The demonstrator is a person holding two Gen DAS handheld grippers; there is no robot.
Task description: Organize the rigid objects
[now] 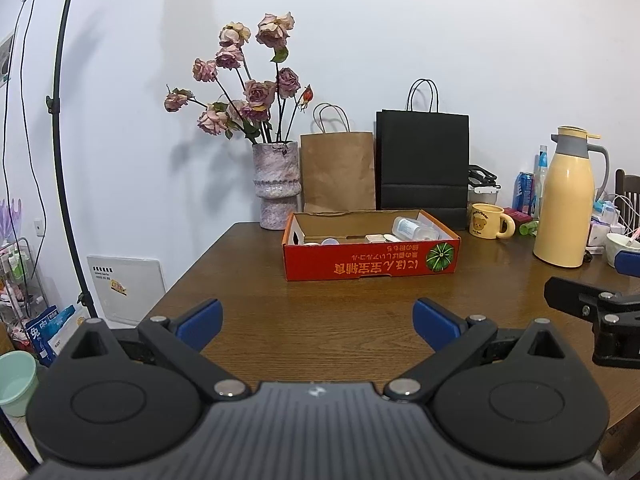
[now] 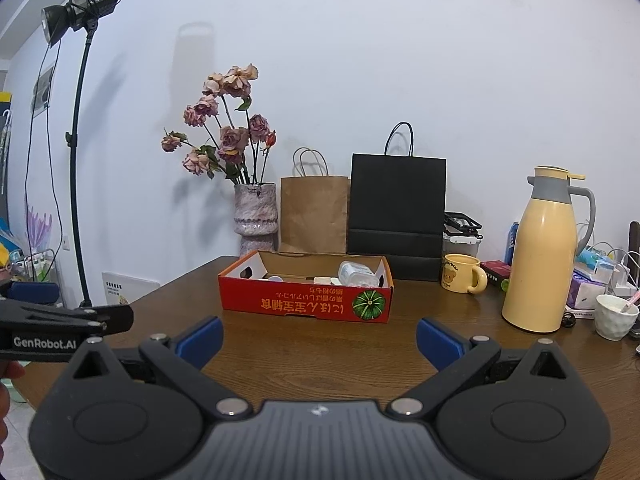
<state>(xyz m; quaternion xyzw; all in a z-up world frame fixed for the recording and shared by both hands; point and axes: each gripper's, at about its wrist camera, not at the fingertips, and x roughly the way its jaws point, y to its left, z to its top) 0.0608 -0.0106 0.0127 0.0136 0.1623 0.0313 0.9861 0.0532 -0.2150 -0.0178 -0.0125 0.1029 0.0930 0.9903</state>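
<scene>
My left gripper (image 1: 318, 322) and right gripper (image 2: 319, 340) were wide apart, holding nothing | red box (image 1: 370, 258) of small white things sat mid-table (image 1: 240, 280), pumpkin picture on front | "GenRobot.AI" on my tool.

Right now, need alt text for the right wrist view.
The right tongs hang open and empty over a brown wooden table, facing a shallow red cardboard box holding small white containers. Behind stand a vase of dried roses, paper bags and a yellow thermos.
</scene>
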